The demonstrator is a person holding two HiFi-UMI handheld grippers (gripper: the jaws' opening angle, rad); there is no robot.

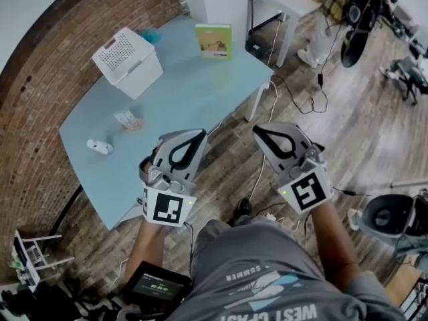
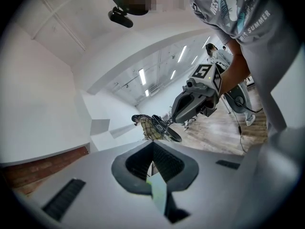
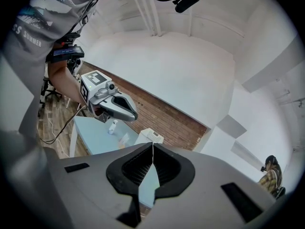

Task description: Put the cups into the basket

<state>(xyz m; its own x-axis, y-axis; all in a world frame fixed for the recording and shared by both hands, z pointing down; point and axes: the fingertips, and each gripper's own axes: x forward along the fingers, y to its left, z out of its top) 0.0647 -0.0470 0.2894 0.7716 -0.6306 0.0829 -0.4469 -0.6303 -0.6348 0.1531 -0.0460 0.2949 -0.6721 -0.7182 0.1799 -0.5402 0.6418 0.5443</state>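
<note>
Left gripper (image 1: pixel 198 134) and right gripper (image 1: pixel 258 130) hung shut, empty (tips pressed together), beside the blue table (image 1: pixel 200 92), apart from the basket (image 1: pixel 127 62).

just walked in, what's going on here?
A person holds the left gripper and right gripper in the air beside the blue table, both with jaws together and nothing in them. The white basket sits at the table's far end. A clear-looking object and a small white object lie nearer; they are too small to confirm as cups. Nothing has been picked up yet.
</note>
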